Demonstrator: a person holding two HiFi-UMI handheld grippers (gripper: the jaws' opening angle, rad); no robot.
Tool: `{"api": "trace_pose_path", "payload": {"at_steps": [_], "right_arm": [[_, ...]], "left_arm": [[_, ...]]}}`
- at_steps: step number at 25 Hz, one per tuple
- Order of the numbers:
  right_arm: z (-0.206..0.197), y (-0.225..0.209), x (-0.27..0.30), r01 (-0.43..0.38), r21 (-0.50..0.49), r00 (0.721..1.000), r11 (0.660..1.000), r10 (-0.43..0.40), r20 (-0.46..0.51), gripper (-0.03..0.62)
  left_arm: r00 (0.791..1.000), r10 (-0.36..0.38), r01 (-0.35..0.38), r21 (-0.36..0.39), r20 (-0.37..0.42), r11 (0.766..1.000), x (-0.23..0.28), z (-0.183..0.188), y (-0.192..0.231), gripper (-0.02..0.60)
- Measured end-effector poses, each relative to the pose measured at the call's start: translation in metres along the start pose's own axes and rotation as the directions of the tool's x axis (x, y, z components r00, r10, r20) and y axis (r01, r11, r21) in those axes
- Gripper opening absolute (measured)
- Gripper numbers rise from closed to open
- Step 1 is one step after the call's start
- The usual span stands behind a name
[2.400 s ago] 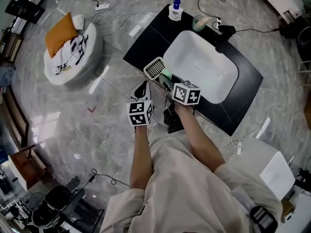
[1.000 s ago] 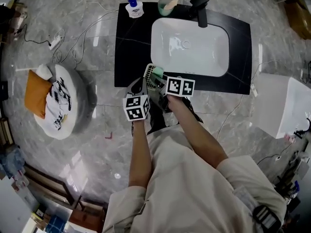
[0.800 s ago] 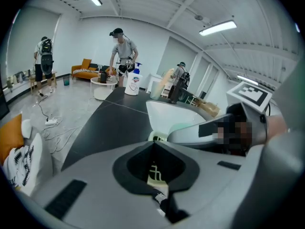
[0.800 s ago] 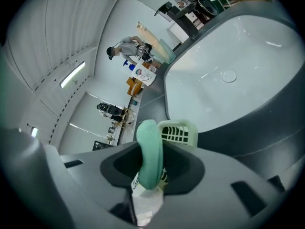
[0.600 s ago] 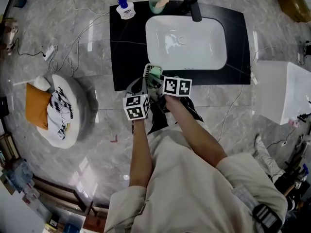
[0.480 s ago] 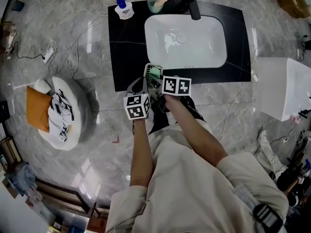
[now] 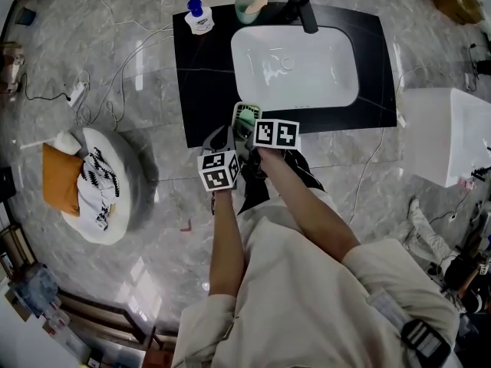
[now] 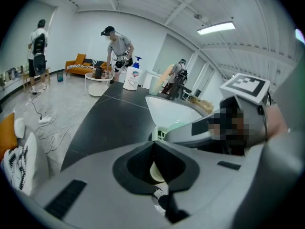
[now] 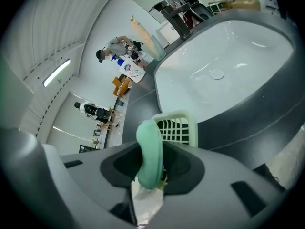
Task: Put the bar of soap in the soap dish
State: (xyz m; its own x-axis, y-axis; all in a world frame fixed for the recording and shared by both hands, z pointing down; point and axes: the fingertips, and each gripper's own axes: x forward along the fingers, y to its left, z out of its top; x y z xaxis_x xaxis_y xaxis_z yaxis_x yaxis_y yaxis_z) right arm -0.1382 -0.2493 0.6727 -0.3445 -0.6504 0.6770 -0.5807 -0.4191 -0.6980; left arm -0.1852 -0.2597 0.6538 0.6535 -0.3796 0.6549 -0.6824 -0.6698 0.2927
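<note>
A pale green bar of soap stands on edge between the jaws of my right gripper, which is shut on it. Just beyond the soap lies the pale green slotted soap dish, on the black counter next to the white sink. From the head view, the soap hangs over the dish at the counter's front edge. My left gripper has its jaws together and holds nothing. It waits just left of the right gripper, with the dish's rim showing ahead.
At the back of the counter stand a pump bottle, a cup and a black tap. Cables trail on the marble floor. A round white pouf with an orange cushion sits left, a white box right. People stand far off.
The head view has swung so the counter now sits square at the top. Both grippers stay at the counter's front edge, with the soap still in the right one at the dish.
</note>
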Motion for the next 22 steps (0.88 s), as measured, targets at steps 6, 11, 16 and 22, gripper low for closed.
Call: {"api": "trace_pose_path", "payload": {"at_steps": [6,11,16,22], "right_arm": [[0.0017,-0.0045,0.0055,0.073,0.032,0.997,0.997,-0.073,-0.01,0.117],[0.0005,-0.0055,0.0069,0.095,0.042,0.995,0.995,-0.094,-0.019,0.128],[0.0054,-0.0013,0.0038,0.092,0.026,0.996,0.995,-0.092,-0.001,0.144],[0.0038,-0.0002,-0.0021,0.082,0.027,0.997,0.996,-0.082,0.008,0.144]], "left_arm": [[1.0,-0.016,0.016,-0.013,0.007,1.0,0.0037,-0.0003,0.0001,0.006],[0.999,-0.032,0.033,-0.015,0.019,0.999,0.0054,0.0043,-0.001,0.006],[0.999,-0.037,0.038,-0.014,0.025,0.999,0.0055,0.0072,-0.0006,0.006],[0.999,-0.039,0.039,-0.001,0.025,0.999,0.0032,0.0079,-0.0025,0.006]]}}
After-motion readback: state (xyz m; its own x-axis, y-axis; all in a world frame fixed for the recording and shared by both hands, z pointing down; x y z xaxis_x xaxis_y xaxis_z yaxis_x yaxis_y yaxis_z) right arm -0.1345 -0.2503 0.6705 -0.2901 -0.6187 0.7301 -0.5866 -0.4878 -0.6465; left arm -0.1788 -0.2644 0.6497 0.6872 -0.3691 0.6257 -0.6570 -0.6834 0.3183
